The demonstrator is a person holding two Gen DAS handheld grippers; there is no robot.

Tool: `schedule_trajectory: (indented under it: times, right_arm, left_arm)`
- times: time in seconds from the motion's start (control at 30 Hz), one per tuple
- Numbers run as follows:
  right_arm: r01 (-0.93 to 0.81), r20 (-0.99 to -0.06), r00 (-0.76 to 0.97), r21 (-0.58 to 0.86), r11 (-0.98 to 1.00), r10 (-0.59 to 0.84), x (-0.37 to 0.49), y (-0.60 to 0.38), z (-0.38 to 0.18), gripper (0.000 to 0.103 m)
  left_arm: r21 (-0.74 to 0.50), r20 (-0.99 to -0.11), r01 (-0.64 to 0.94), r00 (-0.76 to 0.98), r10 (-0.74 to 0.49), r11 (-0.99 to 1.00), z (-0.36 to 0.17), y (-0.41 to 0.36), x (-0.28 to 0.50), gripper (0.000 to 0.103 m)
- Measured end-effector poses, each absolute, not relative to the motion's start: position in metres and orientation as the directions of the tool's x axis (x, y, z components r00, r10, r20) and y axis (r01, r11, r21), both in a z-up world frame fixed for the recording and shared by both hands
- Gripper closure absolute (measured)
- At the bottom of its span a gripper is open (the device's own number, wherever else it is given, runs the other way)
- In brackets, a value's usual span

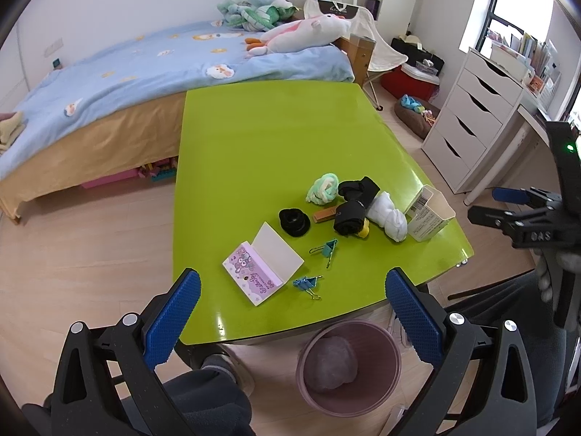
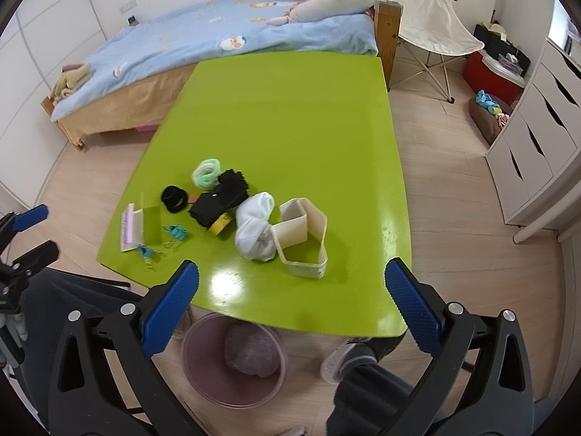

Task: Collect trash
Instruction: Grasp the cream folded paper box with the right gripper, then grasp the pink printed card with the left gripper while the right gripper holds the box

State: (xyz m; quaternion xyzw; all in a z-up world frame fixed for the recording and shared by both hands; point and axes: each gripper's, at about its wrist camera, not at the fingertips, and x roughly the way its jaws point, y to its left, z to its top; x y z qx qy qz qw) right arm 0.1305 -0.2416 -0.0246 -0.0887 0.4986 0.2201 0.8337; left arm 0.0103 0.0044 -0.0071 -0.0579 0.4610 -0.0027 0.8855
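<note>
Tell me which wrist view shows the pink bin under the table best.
The right wrist view: the pink bin sits between the right gripper's fingers, with most of its rim and the bagged lump inside visible. The left wrist view shows the bin too, but its right rim is cut off by a finger.

Blue-quilted bed (image 1: 120, 72) behind green table (image 1: 276, 138); white drawers (image 1: 468, 123) right.

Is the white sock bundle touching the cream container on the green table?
Touching. In the right wrist view the white sock bundle presses against the cream container with no green table showing between them; the left wrist view agrees.
</note>
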Motion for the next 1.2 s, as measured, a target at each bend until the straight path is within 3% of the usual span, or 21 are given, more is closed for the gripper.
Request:
schedule_trajectory:
  times: [0.47, 0.5, 0.57, 0.63, 0.77, 0.87, 1.2]
  right_arm:
    - [-0.552, -0.952, 0.218, 0.063, 0.832, 0.216, 0.189, -0.219, -0.077, 0.004]
    - [-0.561, -0.953, 0.211, 0.064, 0.825, 0.217, 0.189, -0.217, -0.080, 0.007]
    - [-0.575, -0.959, 0.196, 0.057, 0.816, 0.205, 0.190, -0.213, -0.084, 0.029]
    - [-0.581, -0.961, 0.184, 0.064, 0.811, 0.207, 0.190, -0.211, -0.086, 0.037]
    - [-0.588, -0.961, 0.177, 0.069, 0.806, 0.211, 0.189, -0.209, -0.086, 0.064]
    - [-0.586, -0.958, 0.188, 0.068, 0.808, 0.217, 0.187, -0.210, -0.085, 0.069]
    - [-0.511, -0.917, 0.280, 0.108, 0.852, 0.284, 0.167, -0.233, -0.046, 0.069]
  left_arm:
    - [-0.116, -0.837, -0.083, 0.545, -0.053, 0.990, -0.018, 0.013, 0.015, 0.005]
    - [-0.118, -0.839, -0.086, 0.542, -0.053, 0.989, -0.019, 0.015, 0.015, 0.005]
    - [-0.120, -0.842, -0.092, 0.537, -0.052, 0.988, -0.020, 0.017, 0.015, 0.005]
    - [-0.126, -0.845, -0.098, 0.532, -0.055, 0.987, -0.022, 0.019, 0.016, 0.005]
    - [-0.134, -0.849, -0.103, 0.524, -0.061, 0.986, -0.024, 0.021, 0.018, 0.005]
    - [-0.137, -0.852, -0.104, 0.520, -0.064, 0.985, -0.026, 0.022, 0.020, 0.005]
    - [-0.161, -0.882, -0.136, 0.464, -0.081, 0.977, -0.039, 0.028, 0.038, 0.005]
